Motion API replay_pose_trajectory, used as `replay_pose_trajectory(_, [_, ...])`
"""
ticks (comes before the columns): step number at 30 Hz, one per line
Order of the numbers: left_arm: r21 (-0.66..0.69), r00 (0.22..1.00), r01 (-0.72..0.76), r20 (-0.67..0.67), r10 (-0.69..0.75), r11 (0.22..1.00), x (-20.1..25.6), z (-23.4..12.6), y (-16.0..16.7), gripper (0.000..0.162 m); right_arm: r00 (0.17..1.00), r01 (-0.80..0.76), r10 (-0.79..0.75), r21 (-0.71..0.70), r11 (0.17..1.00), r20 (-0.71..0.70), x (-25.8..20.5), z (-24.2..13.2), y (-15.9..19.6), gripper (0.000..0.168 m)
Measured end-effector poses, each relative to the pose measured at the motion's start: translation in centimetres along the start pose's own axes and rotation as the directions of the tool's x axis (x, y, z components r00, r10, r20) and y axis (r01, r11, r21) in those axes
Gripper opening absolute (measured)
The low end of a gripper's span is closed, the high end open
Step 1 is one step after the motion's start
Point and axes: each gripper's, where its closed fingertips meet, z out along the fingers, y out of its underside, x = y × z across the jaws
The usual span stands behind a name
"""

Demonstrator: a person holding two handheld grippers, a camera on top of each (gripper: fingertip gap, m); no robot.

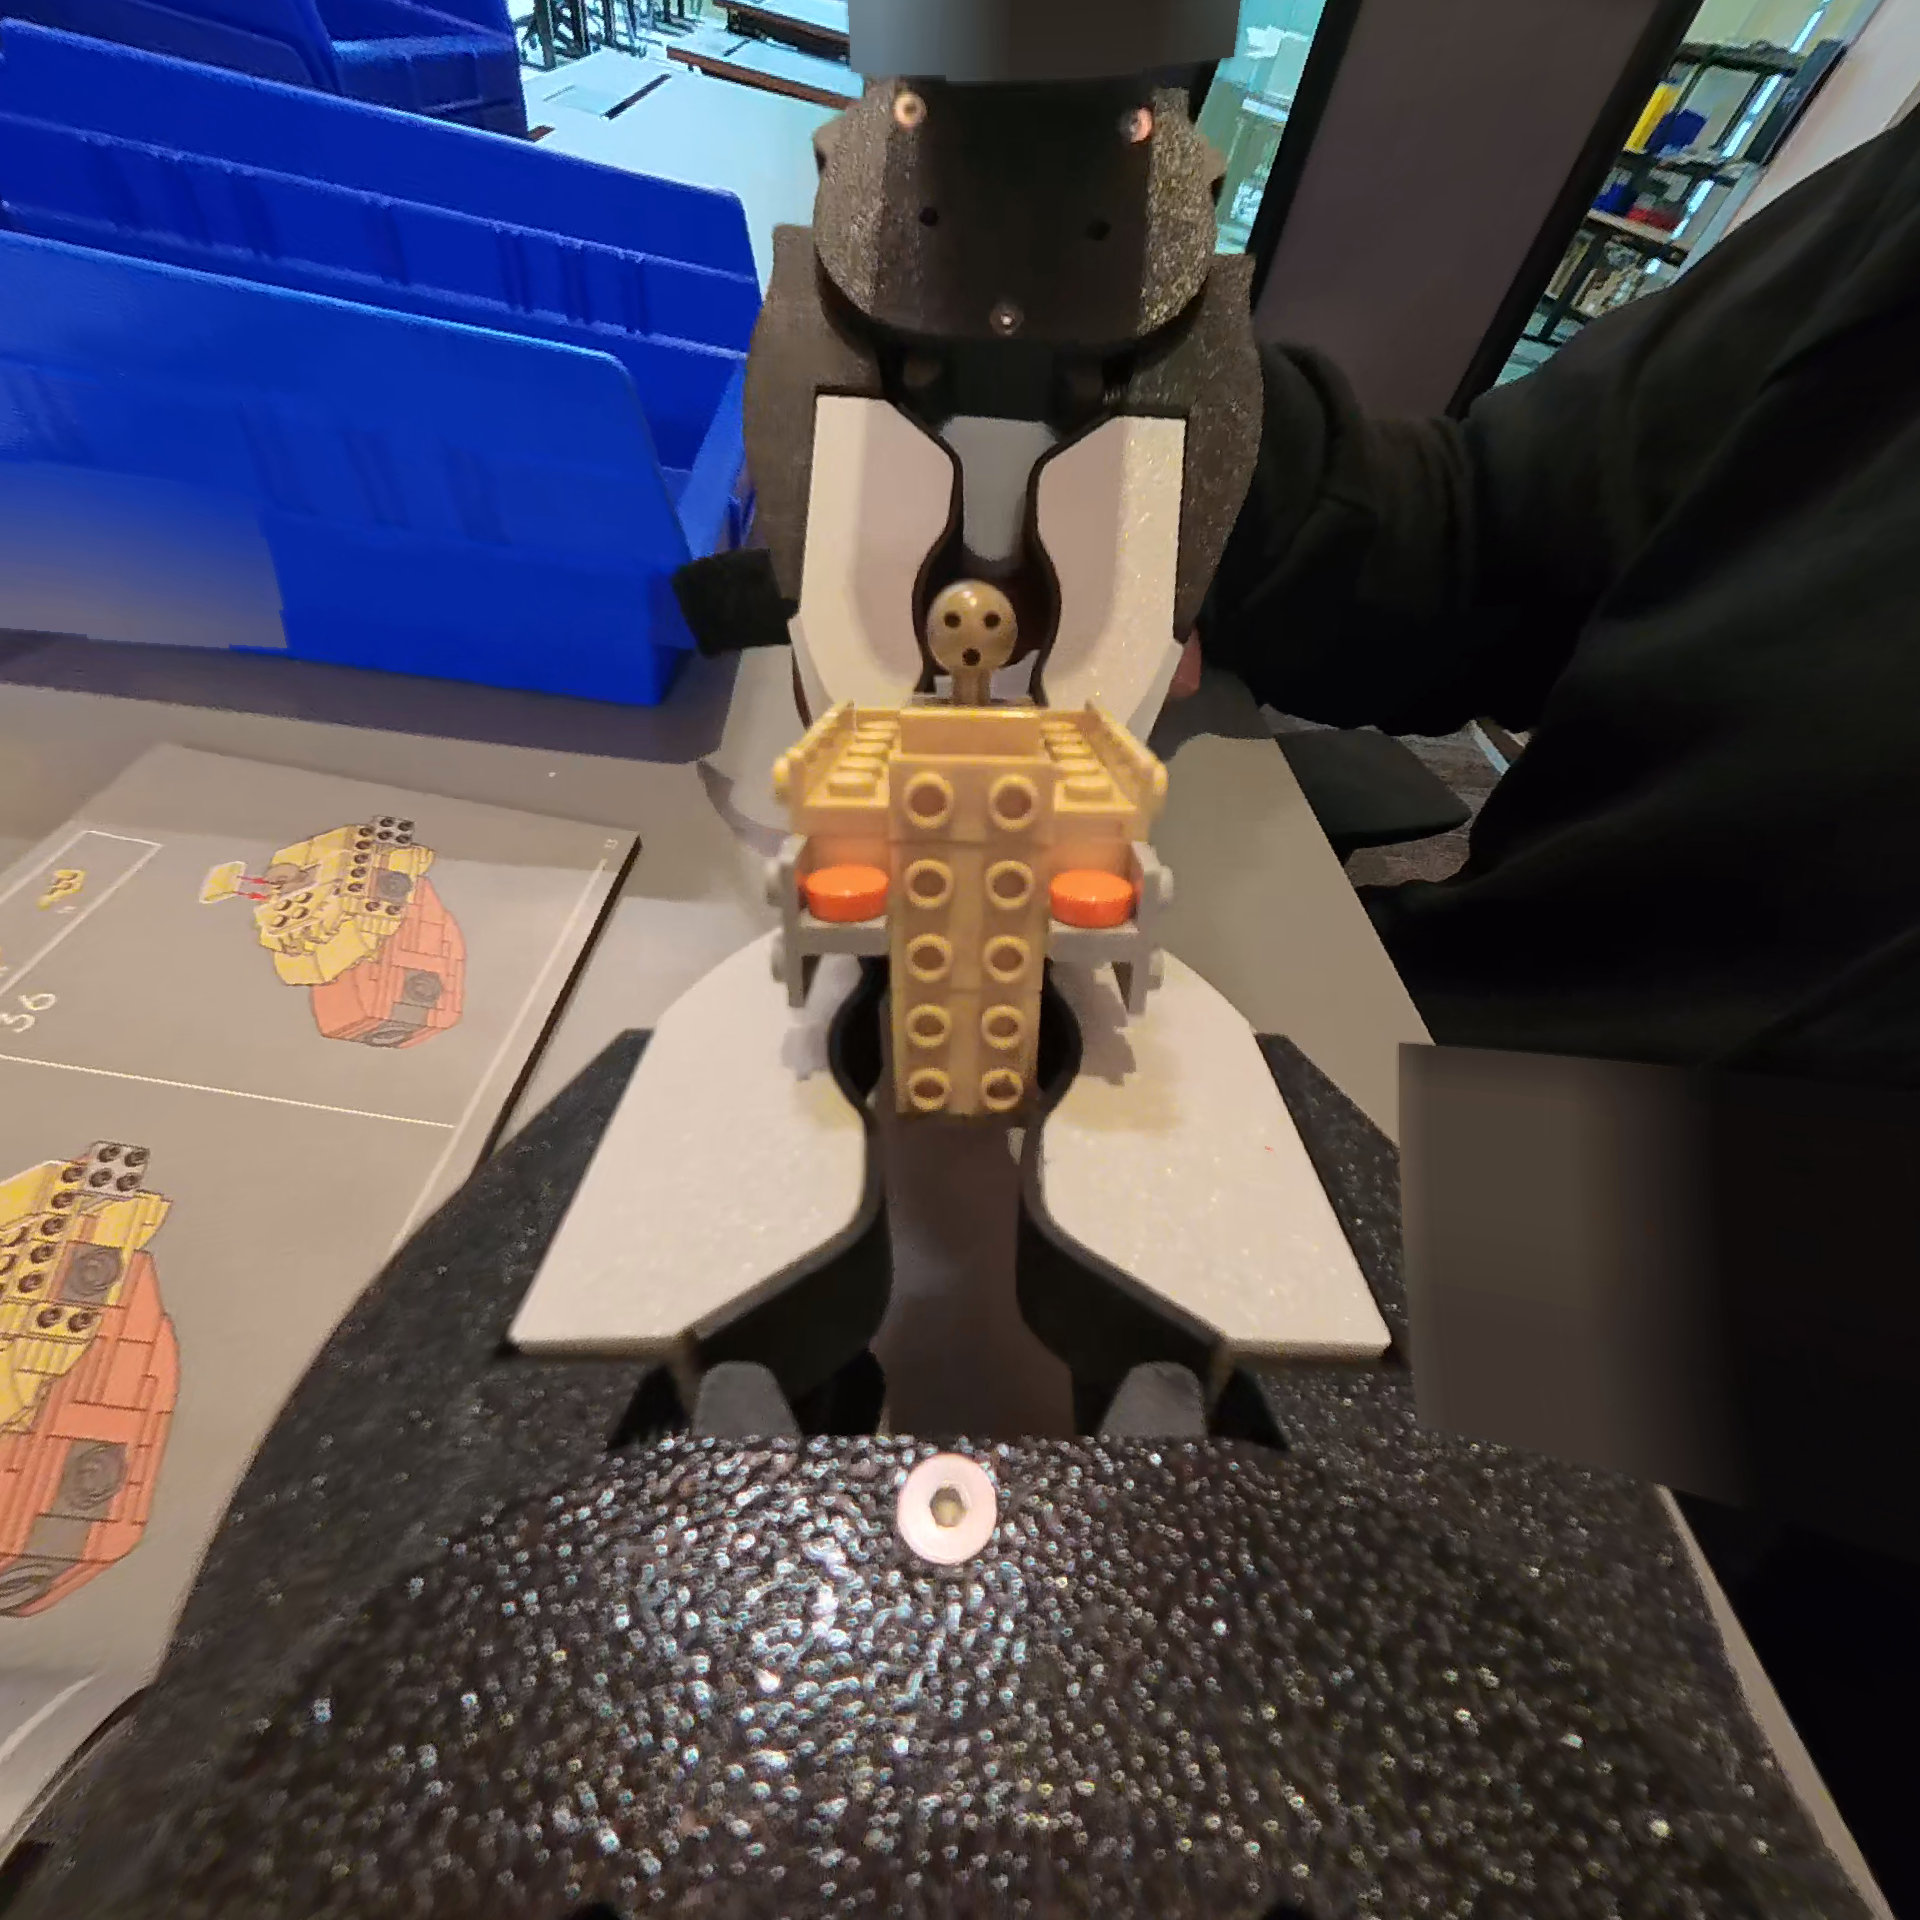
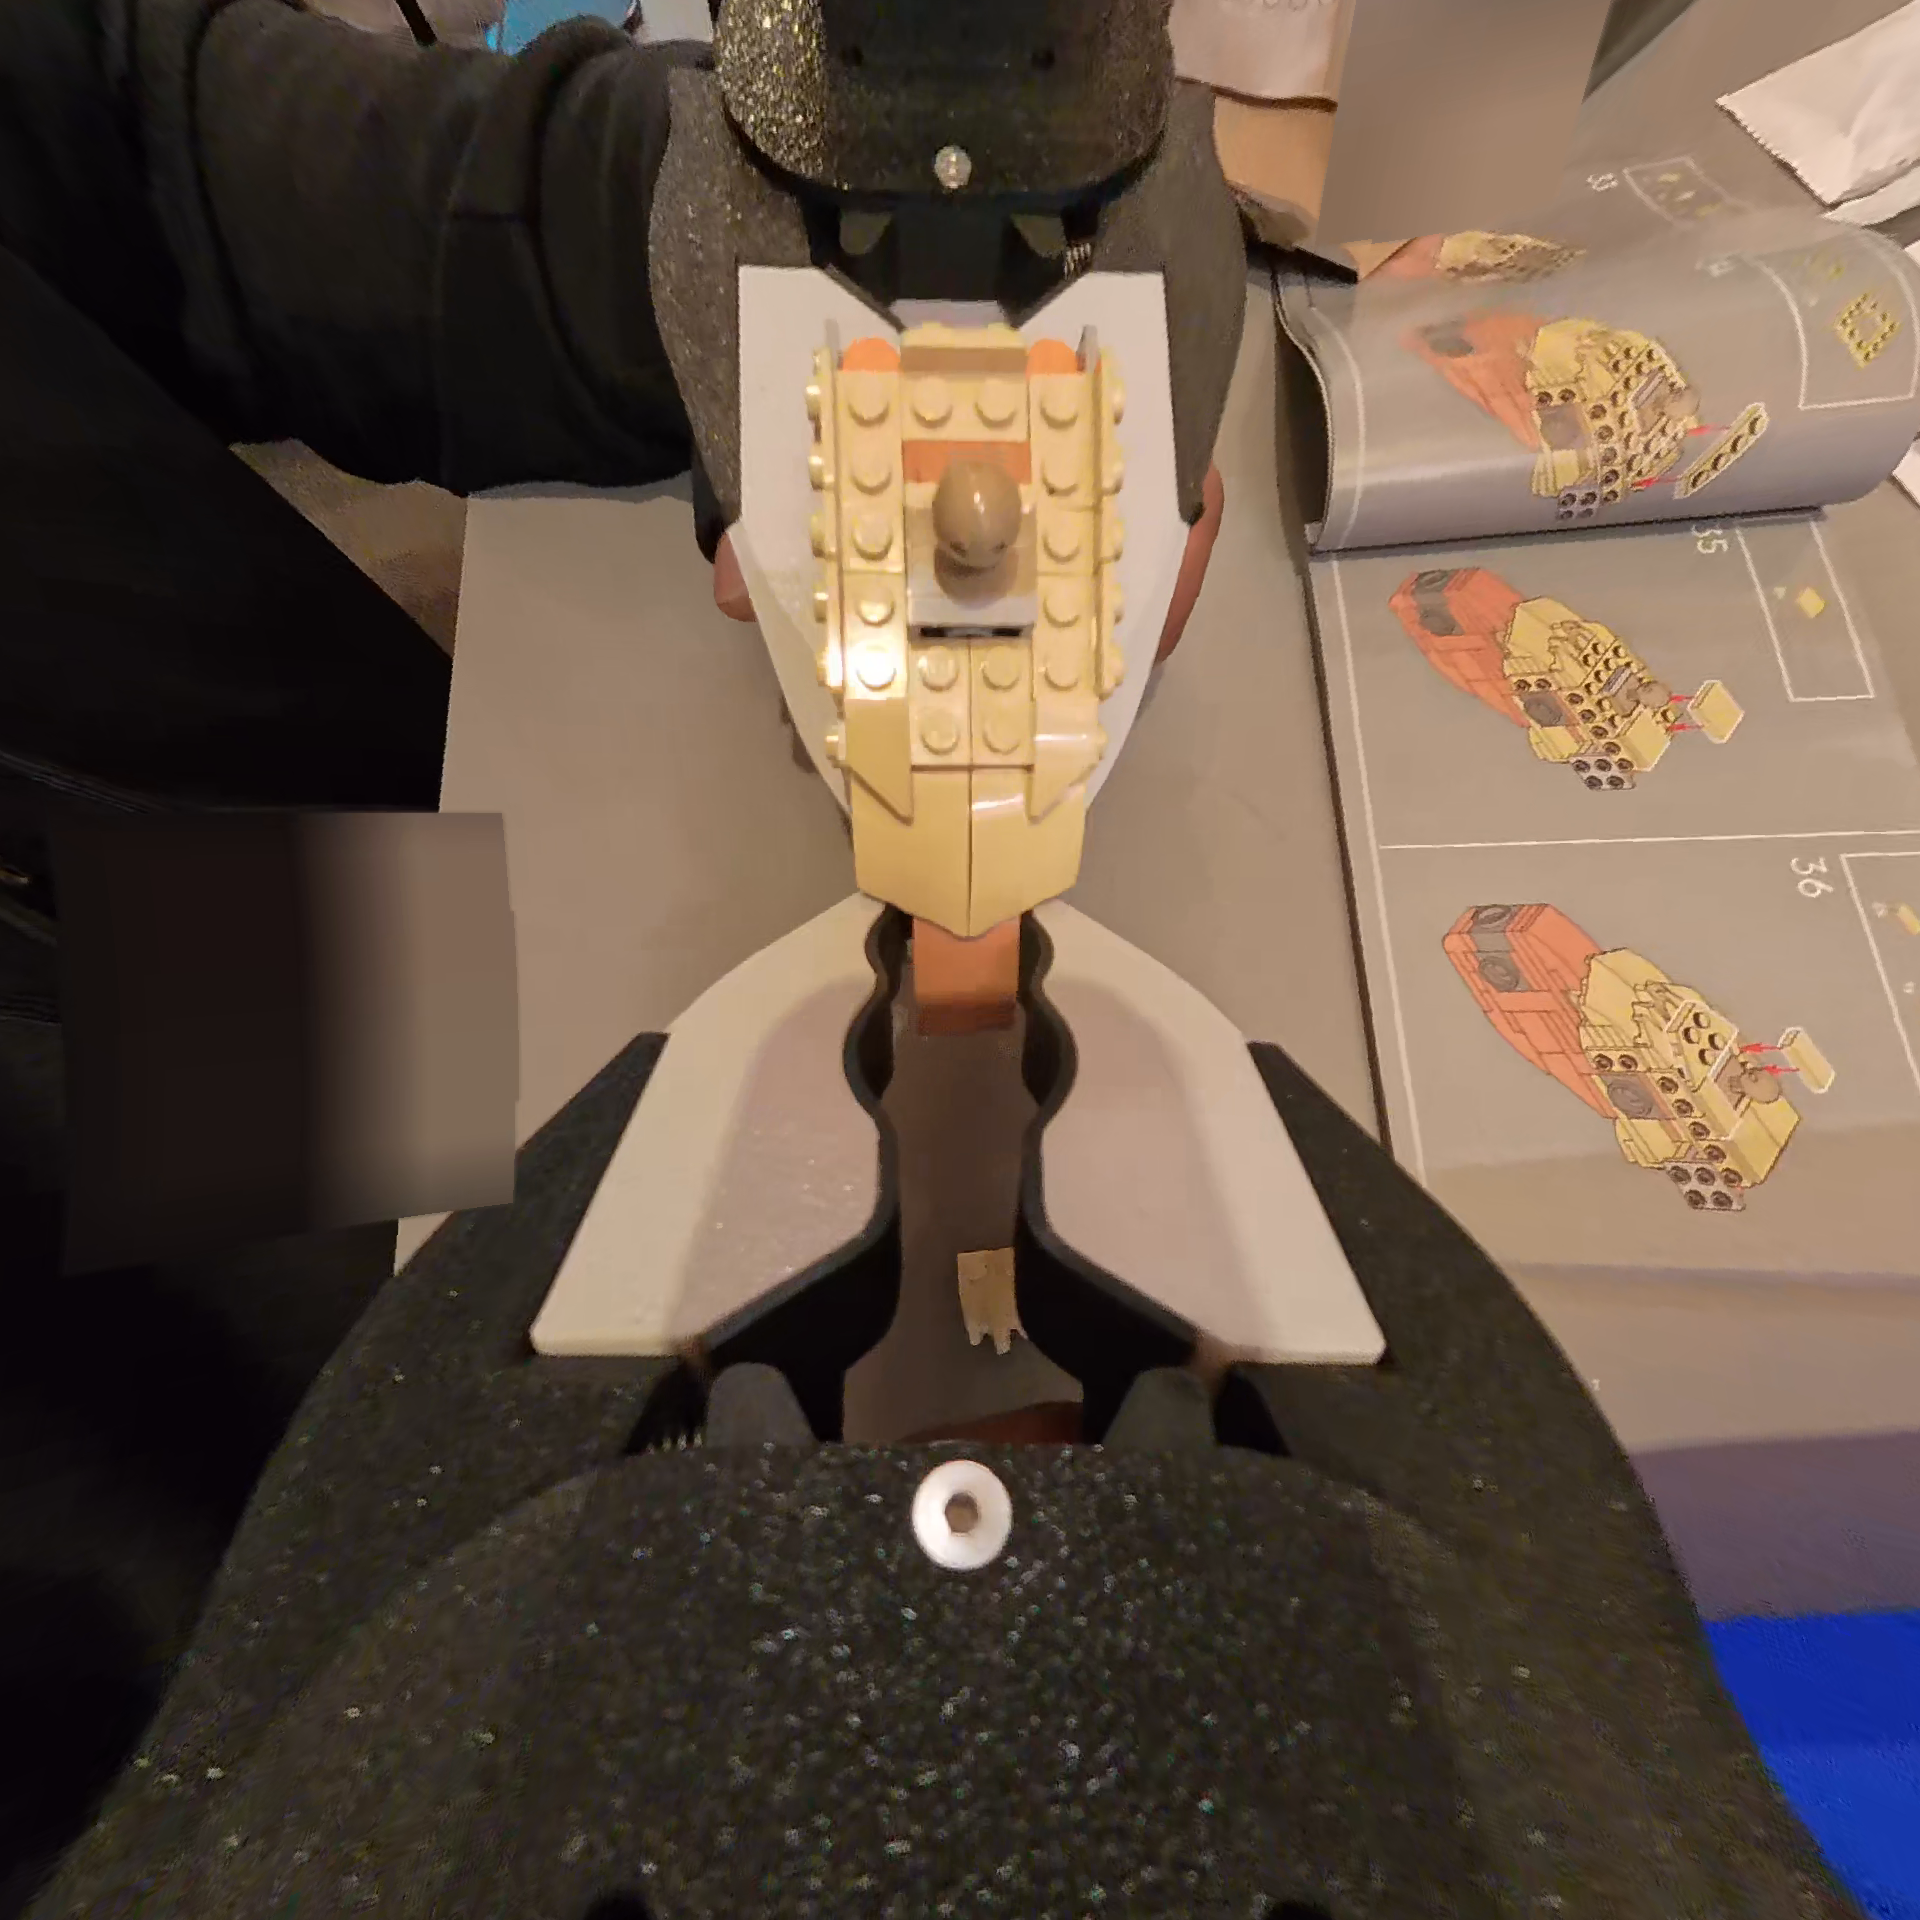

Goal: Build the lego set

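Left gripper (image 1: 961, 1049) fingers clenched on near end of tan model (image 1: 966, 883), held above surface (image 1: 665, 758). Right gripper (image 2: 961, 971) fingers clenched on model's (image 2: 961, 623) opposite, orange end. 2 grippers face each other, model between. Manual (image 1: 291, 987) open on surface at left; blue bins (image 1: 364, 416) far left.

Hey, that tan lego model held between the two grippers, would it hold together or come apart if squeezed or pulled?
The tan lego model is probably rigid but fragile: it is many small stacked pieces that could pop apart. The ball knob stands on a thin neck, so it may snap off if knocked. The left gripper pinches only one narrow end, so it might pivot.
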Motion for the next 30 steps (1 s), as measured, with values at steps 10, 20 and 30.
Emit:
replay_pose_trajectory(10, [0.085,1.0,-0.011,0.014,0.01,0.996,-0.3,-1.1,-1.0,0.018,0.99,0.116,-0.114,0.02,0.993,-0.077,0.7,-2.1,-1.2,0.025])
replay_pose_trajectory(20, [0.193,0.994,-0.087,0.087,0.071,0.977,-1.4,-2.4,-2.3,0.018,0.975,0.097,-0.135,-0.206,0.974,-0.174,1.0,-3.8,6.4,0.022])
replay_pose_trajectory(30, [0.196,0.991,-0.13,0.063,0.119,0.972,-0.7,-2.4,-2.3,0.018,0.962,0.102,-0.18,-0.343,0.934,-0.204,1.3,-1.9,8.7,0.022])
